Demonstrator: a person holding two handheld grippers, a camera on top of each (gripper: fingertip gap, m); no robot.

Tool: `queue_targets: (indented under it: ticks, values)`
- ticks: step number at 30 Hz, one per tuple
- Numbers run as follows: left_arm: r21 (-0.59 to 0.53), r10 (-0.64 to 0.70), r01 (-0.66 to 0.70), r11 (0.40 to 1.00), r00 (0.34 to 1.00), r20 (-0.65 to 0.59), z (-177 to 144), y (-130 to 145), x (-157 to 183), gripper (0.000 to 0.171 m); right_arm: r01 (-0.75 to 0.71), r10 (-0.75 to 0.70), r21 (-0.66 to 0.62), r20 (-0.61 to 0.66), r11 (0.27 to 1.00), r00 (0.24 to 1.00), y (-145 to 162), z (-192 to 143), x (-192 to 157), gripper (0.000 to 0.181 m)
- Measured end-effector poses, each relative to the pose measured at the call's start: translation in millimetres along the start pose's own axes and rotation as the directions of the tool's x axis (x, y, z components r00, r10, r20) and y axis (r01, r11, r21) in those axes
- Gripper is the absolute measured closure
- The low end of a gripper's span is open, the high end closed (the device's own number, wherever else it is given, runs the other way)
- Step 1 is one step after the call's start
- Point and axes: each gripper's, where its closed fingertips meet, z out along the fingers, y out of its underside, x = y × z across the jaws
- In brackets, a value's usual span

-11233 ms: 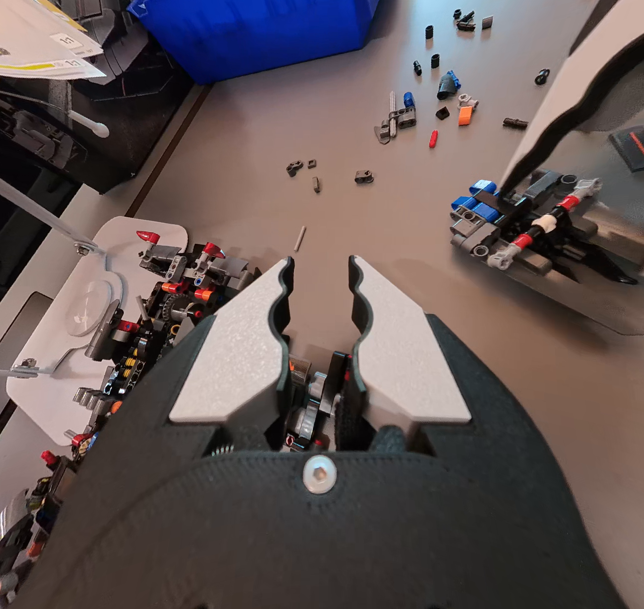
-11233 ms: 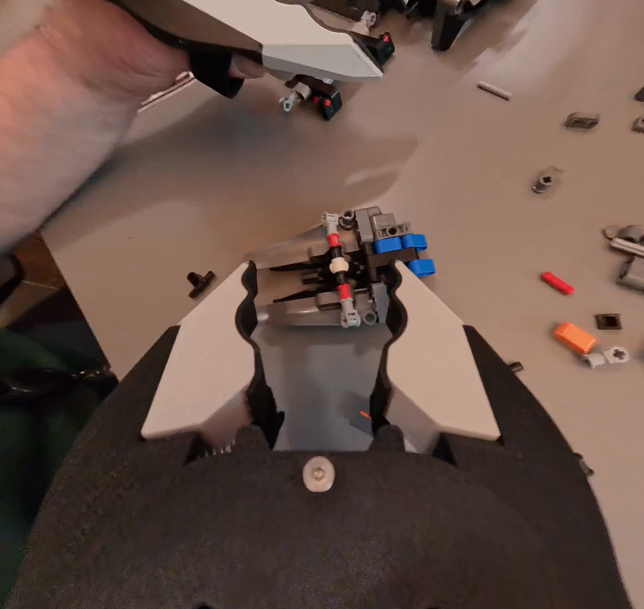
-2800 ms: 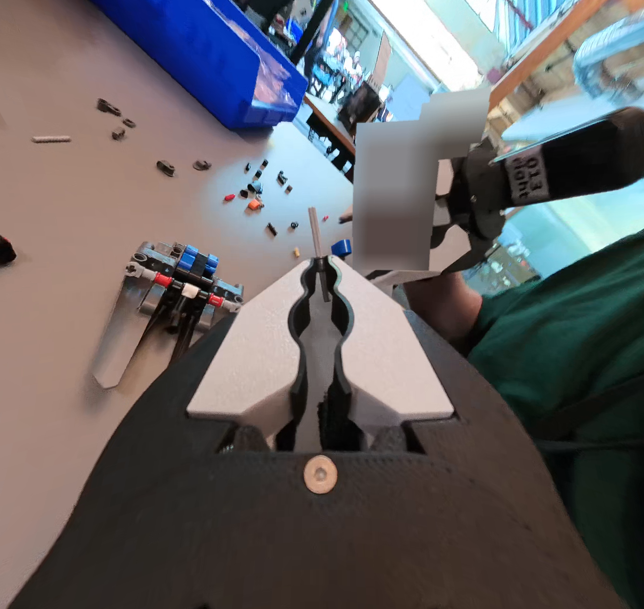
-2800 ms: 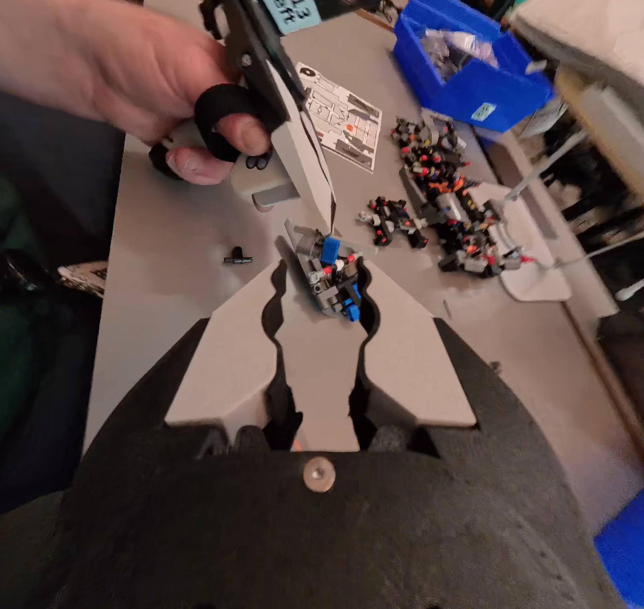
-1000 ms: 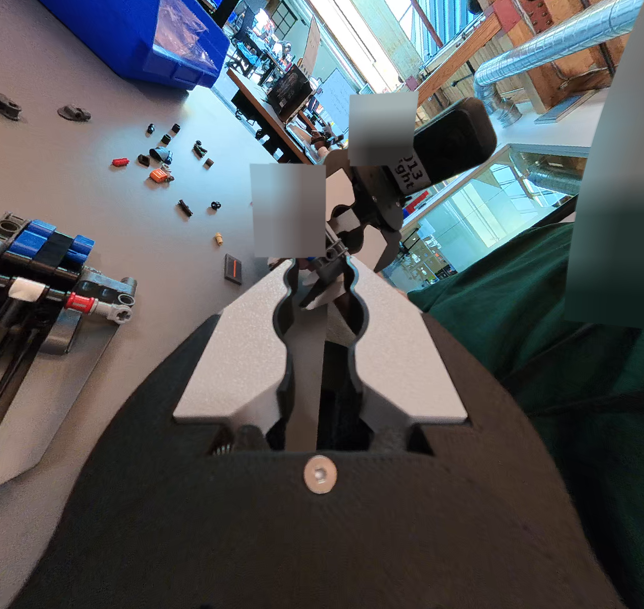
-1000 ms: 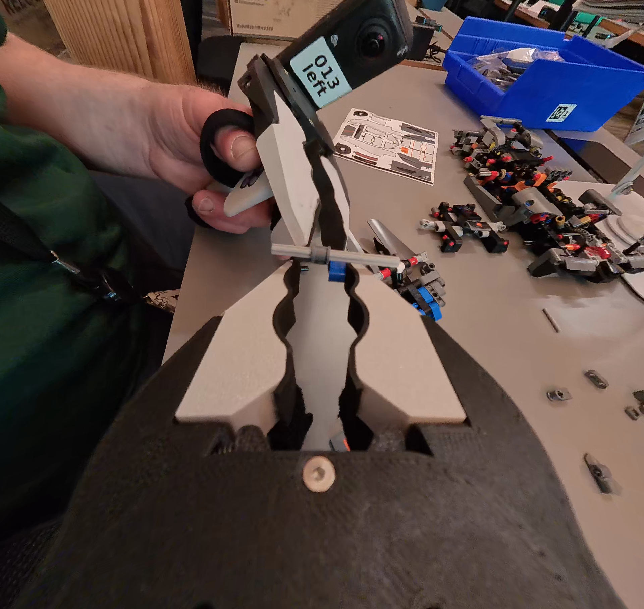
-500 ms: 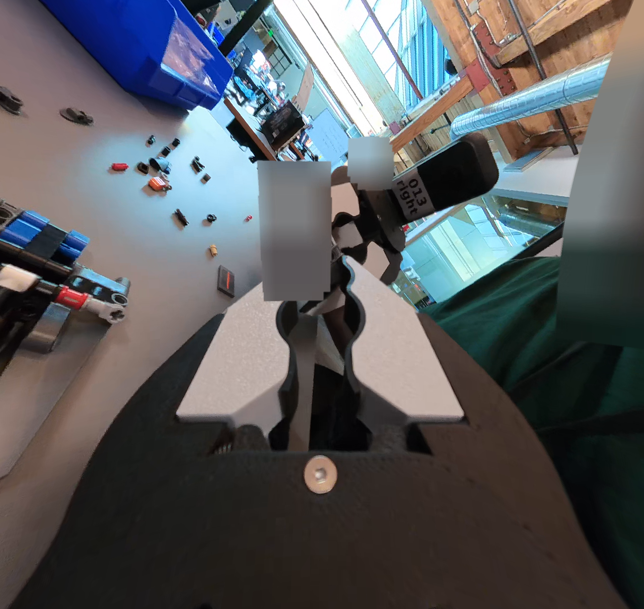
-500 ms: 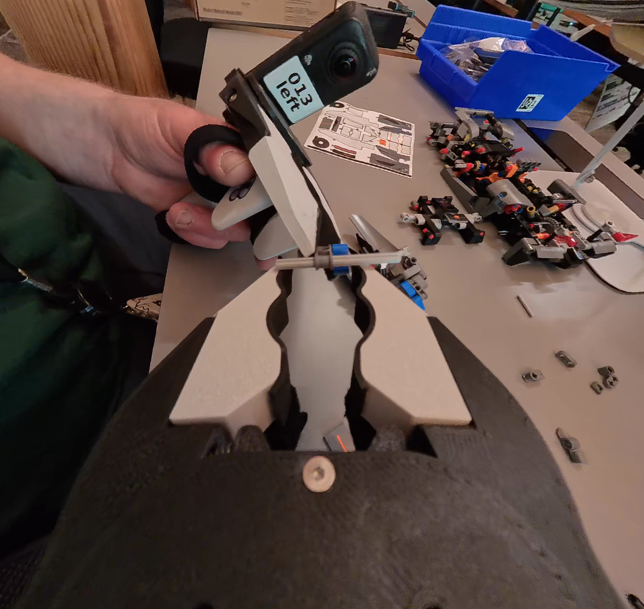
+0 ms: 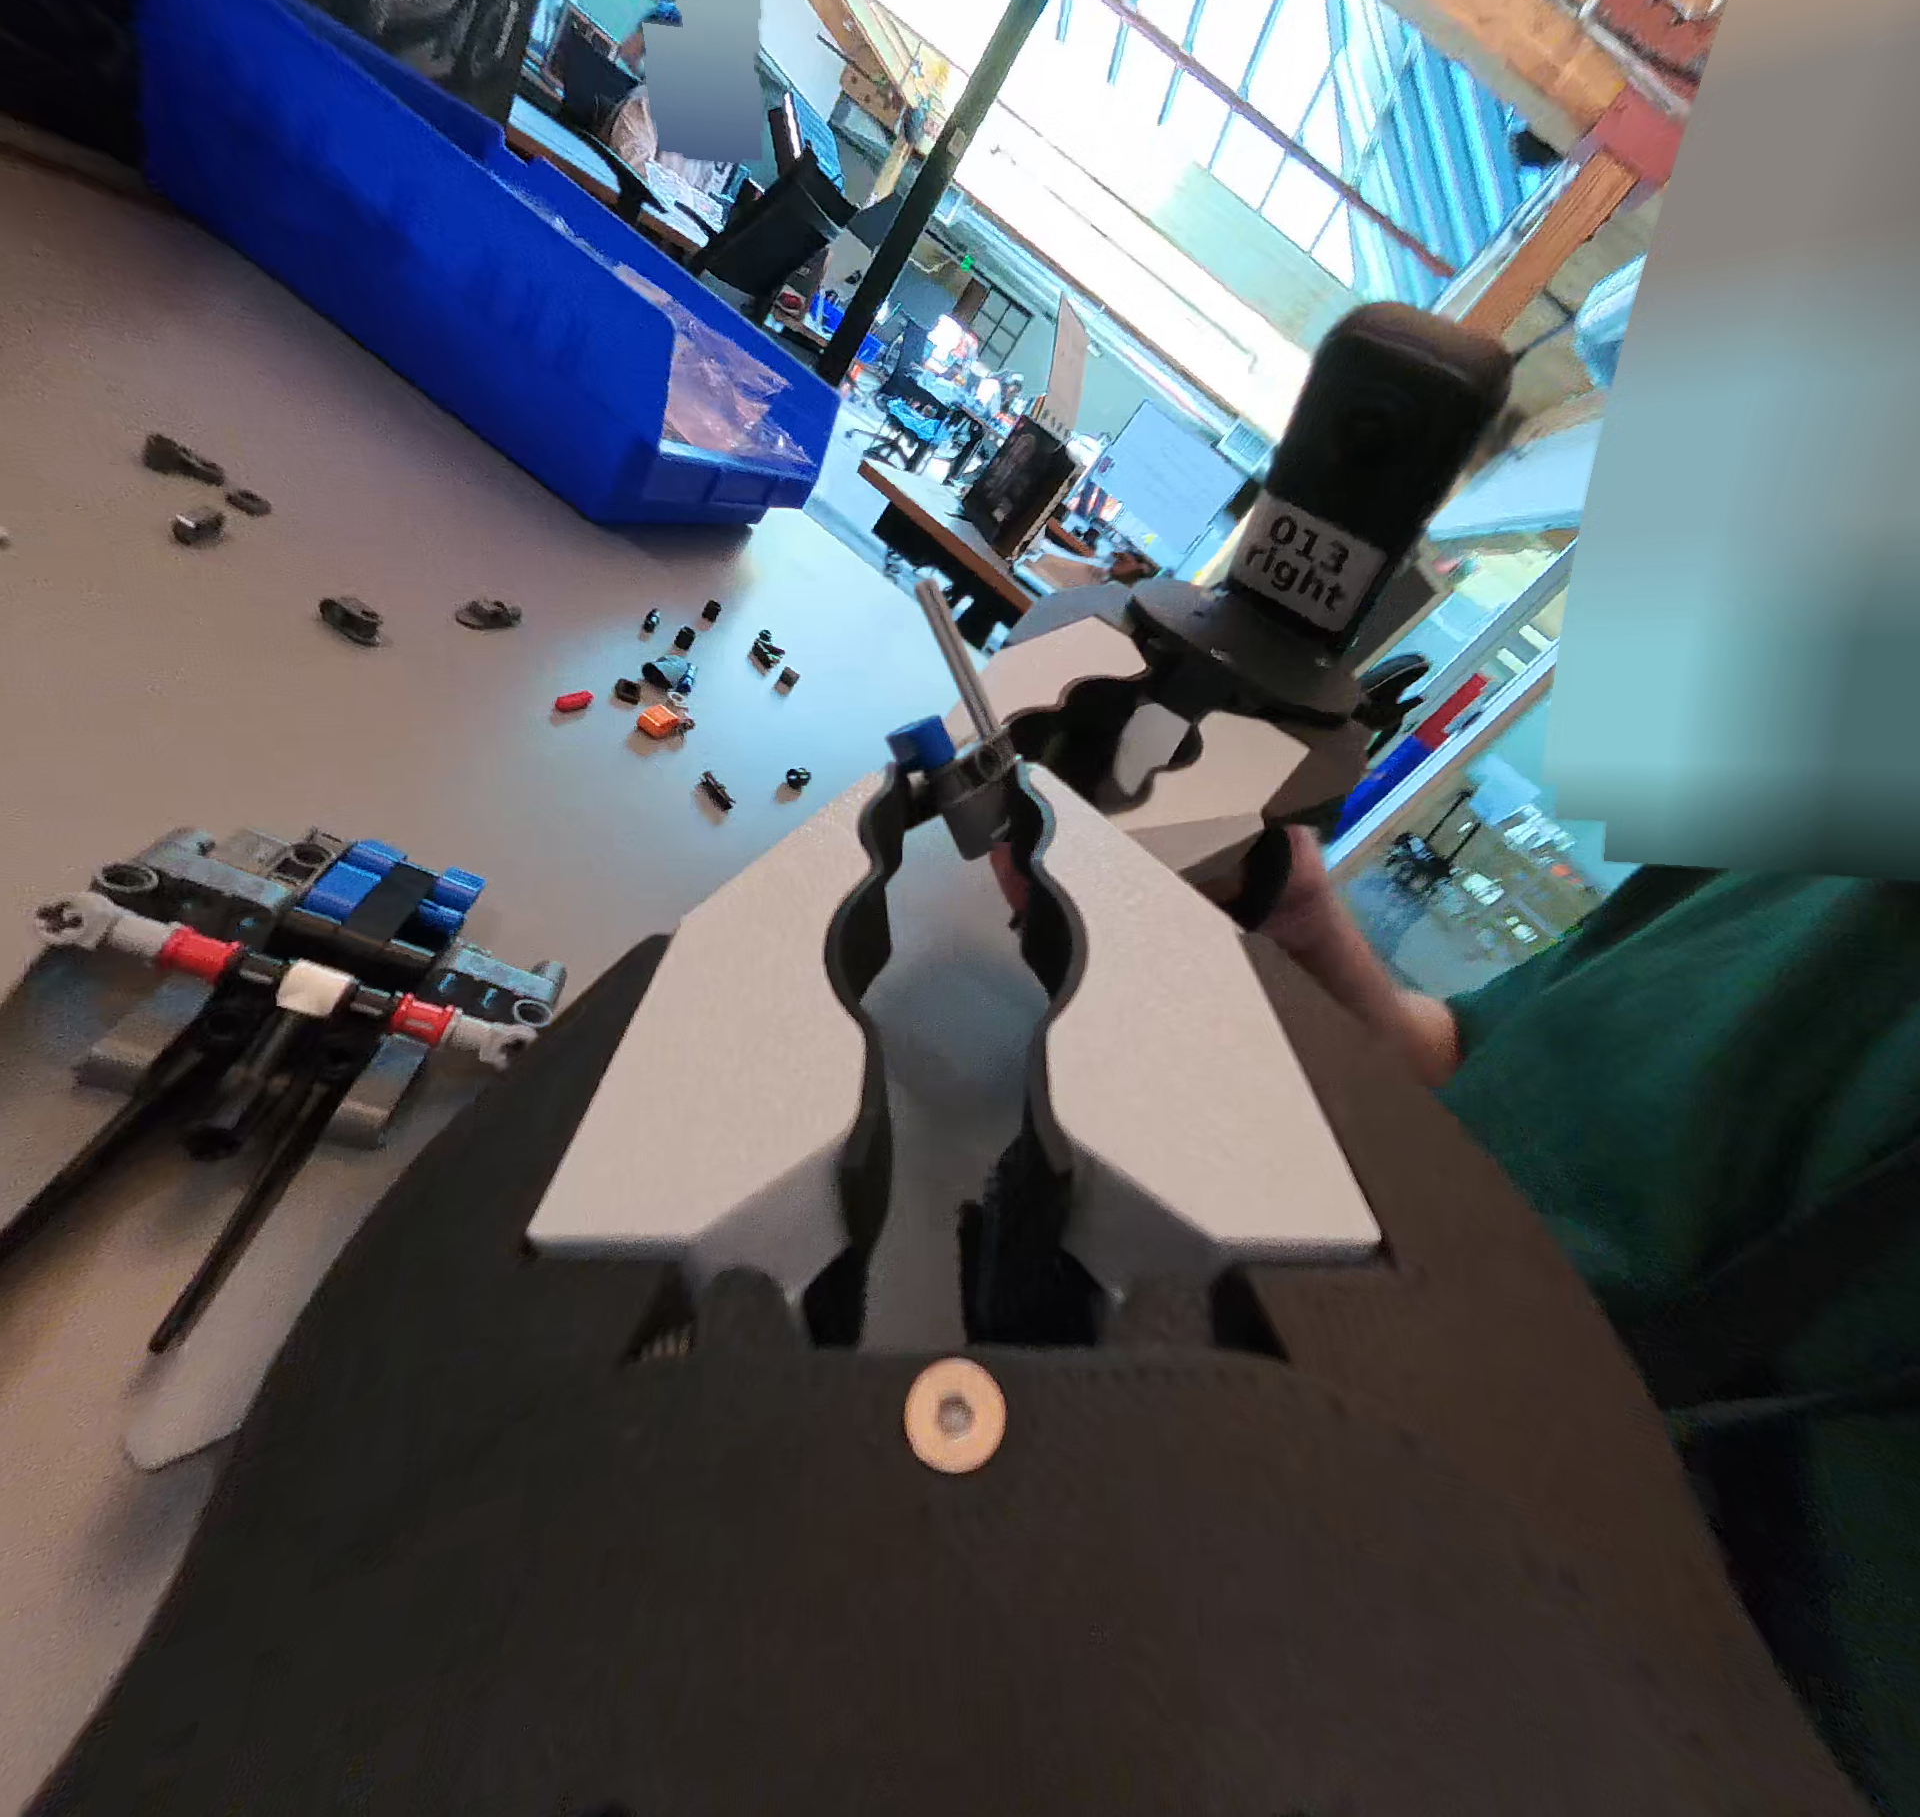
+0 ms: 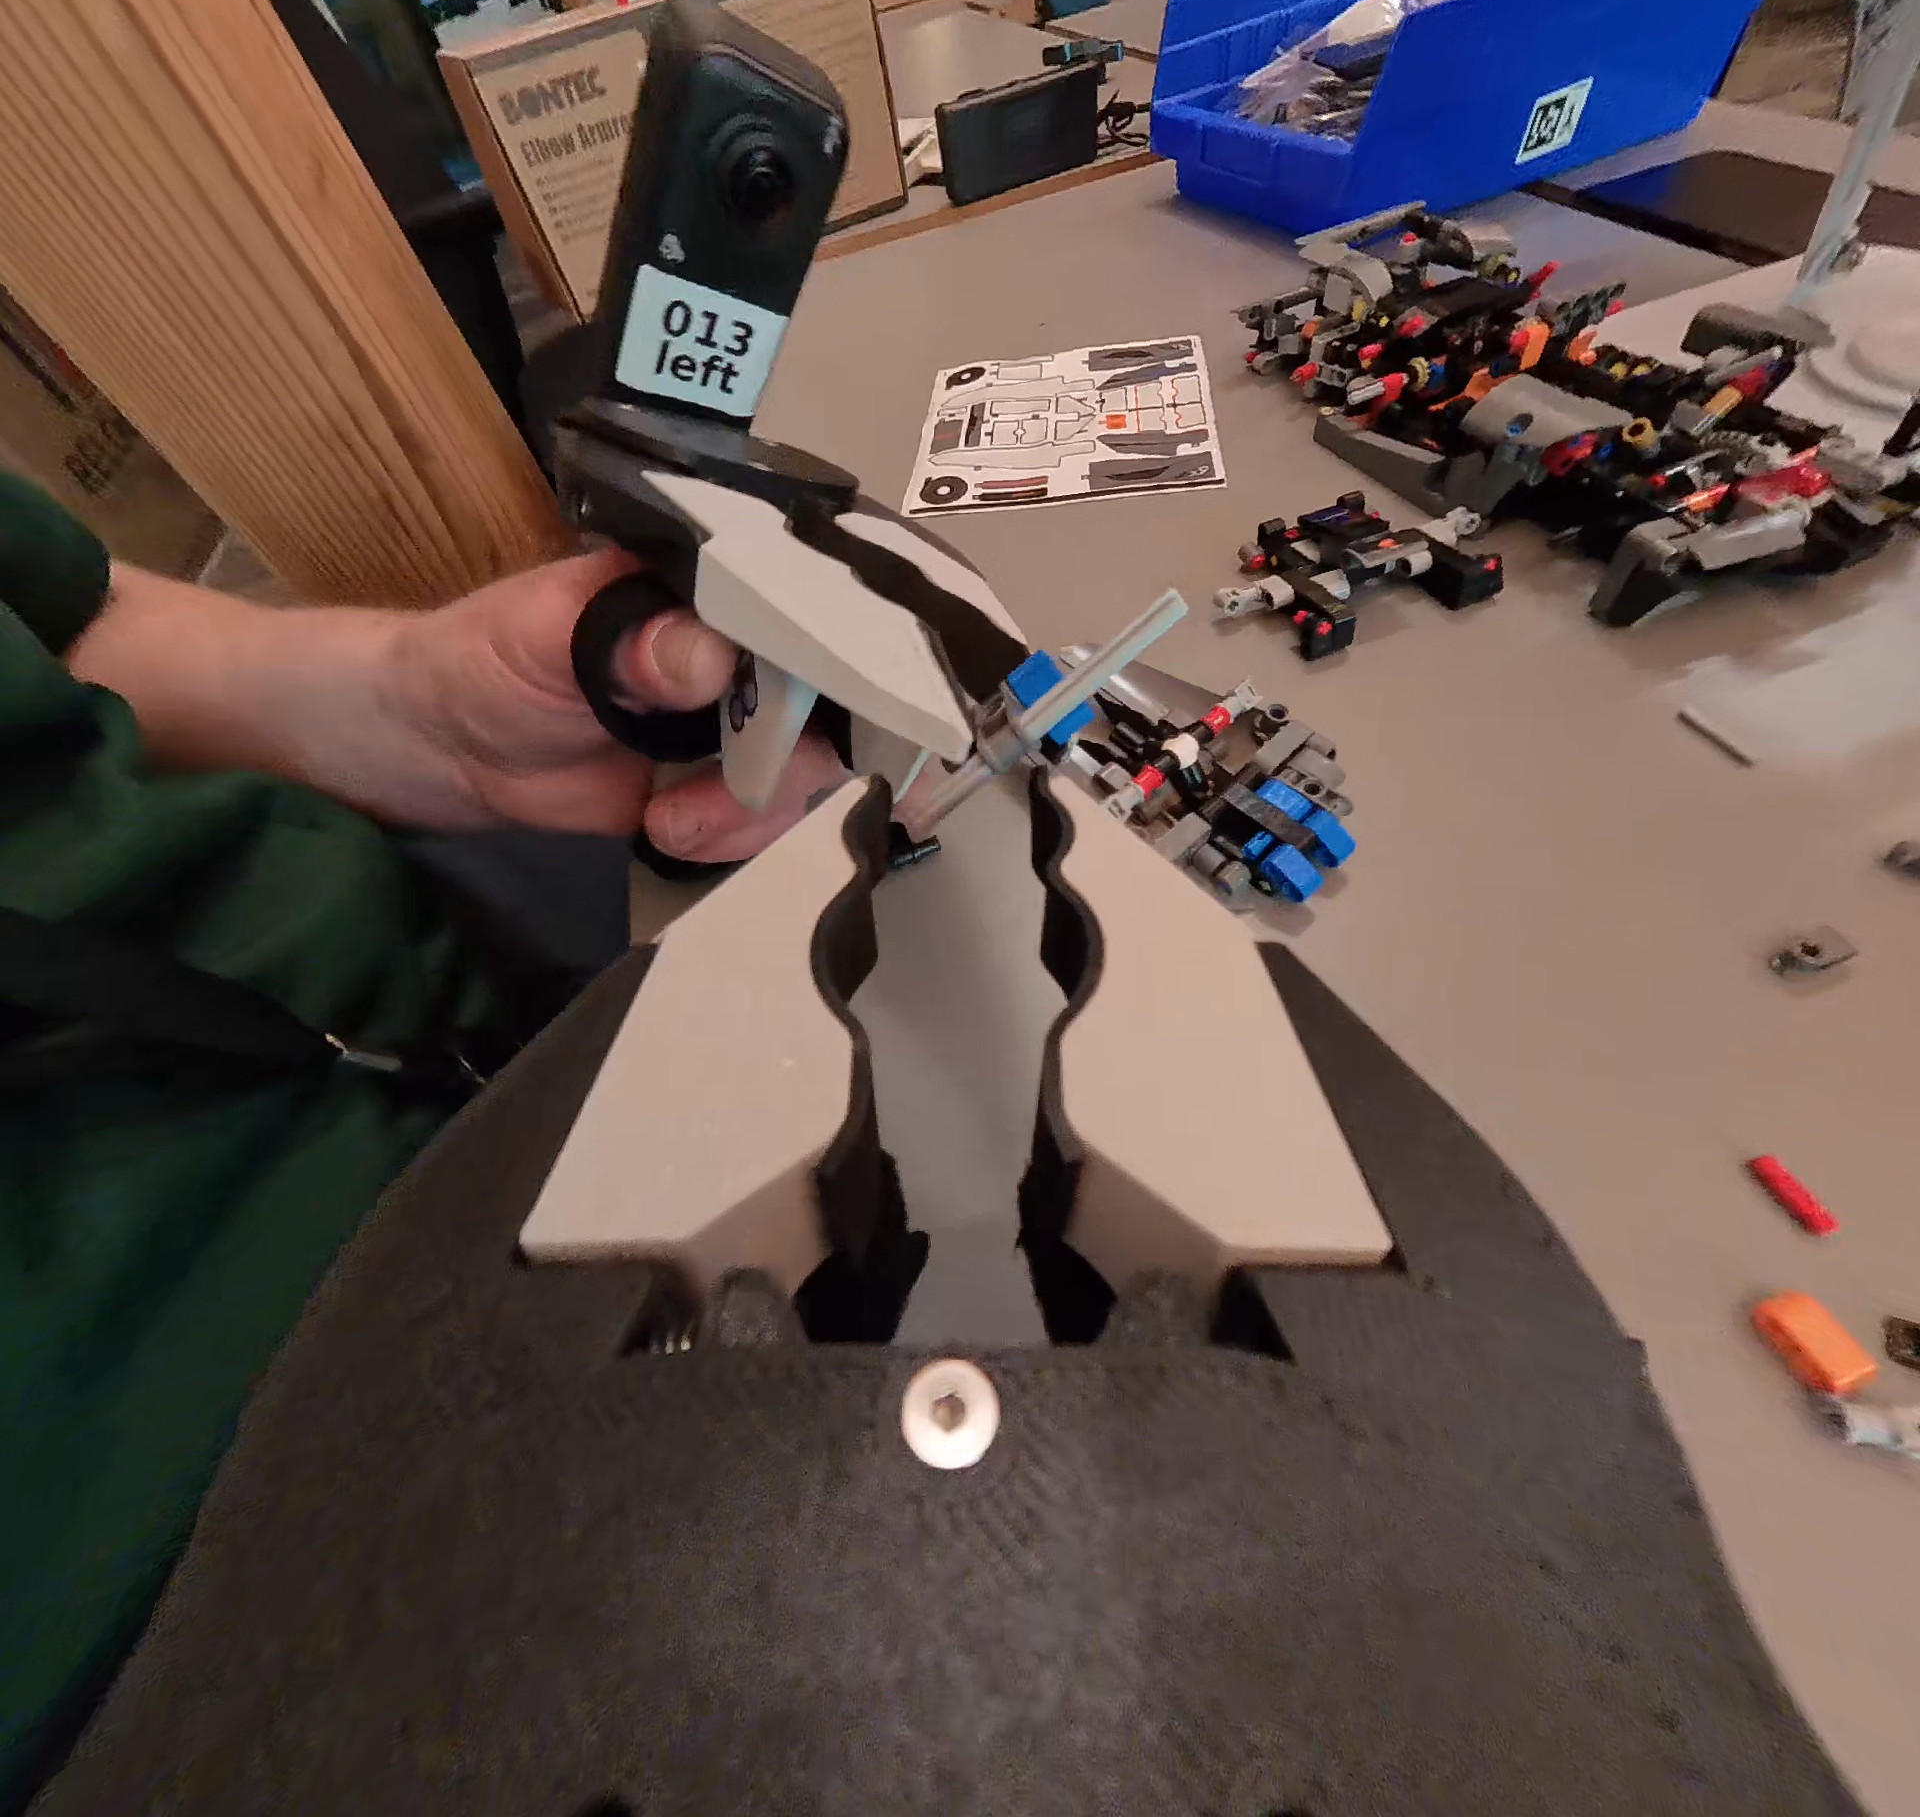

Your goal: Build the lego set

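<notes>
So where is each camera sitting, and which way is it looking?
Left wrist view: sits on the left gripper, looks along its fingers, past the small axle piece they pinch, at the right gripper; a hand and a green sleeve show.
Right wrist view: sits on the right gripper, looks across the grey table at the left gripper; a hand grips its handle.
Both views show: the axle piece, the blue bin and the small blue-and-grey build.

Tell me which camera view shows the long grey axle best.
Right wrist view: the thin grey plastic axle shows sideways at full length, crossing the left claw. The left wrist view foreshortens it, with the lower part hidden.
</notes>
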Motion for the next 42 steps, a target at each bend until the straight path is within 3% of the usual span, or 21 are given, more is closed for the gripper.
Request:
queue_targets:
  ticks: [7,16,19,21,26,28,32,35,42]
  values:
    - [-0.021,0.200,-0.199,0.980,0.980,0.022,1.5,-0.1,10.7,0.159,0.032,-0.031,0.067,-0.025,0.997,0.999,-4.5,-2.1,-1.1,0.176]
    - [-0.126,0.311,-0.298,0.946,0.946,0.091,-5.7,3.7,-0.5,0.151,0.028,-0.028,0.014,-0.011,1.000,1.000,4.5,-1.7,2.3,0.177]
    - [-0.237,0.457,-0.412,0.880,0.870,0.184,-21.2,-4.0,-23.4,0.143,-0.023,0.022,-0.015,-0.032,1.000,0.999,11.5,-5.4,15.3,0.177]
    - [-0.372,0.558,-0.456,0.808,0.796,0.234,-33.7,-5.8,-48.1,0.133,-0.073,0.071,-0.044,-0.037,0.996,0.997,18.6,-6.6,25.0,0.177]
    - [-0.613,0.676,-0.458,0.644,0.716,0.175,-51.6,1.3,-93.4,0.117,-0.154,0.147,-0.160,-0.051,0.975,0.988,39.2,-0.5,43.0,0.177]
    - [-0.651,0.635,-0.409,0.640,0.758,0.149,-55.2,7.1,-106.3,0.111,-0.165,0.159,-0.222,-0.047,0.961,0.986,48.0,5.2,45.8,0.177]
    - [-0.684,0.481,-0.283,0.672,0.870,0.112,-59.1,26.6,-113.4,0.116,-0.176,0.166,-0.295,-0.060,0.939,0.984,57.5,15.6,52.1,0.177]
    - [-0.684,0.465,-0.266,0.679,0.877,0.121,-55.9,34.3,-107.3,0.125,-0.171,0.159,-0.326,-0.063,0.930,0.985,59.4,20.5,55.6,0.177]
    - [-0.683,0.477,-0.271,0.678,0.870,0.128,-51.8,44.7,-86.0,0.118,-0.161,0.145,-0.415,-0.071,0.895,0.987,63.1,13.3,70.9,0.177]
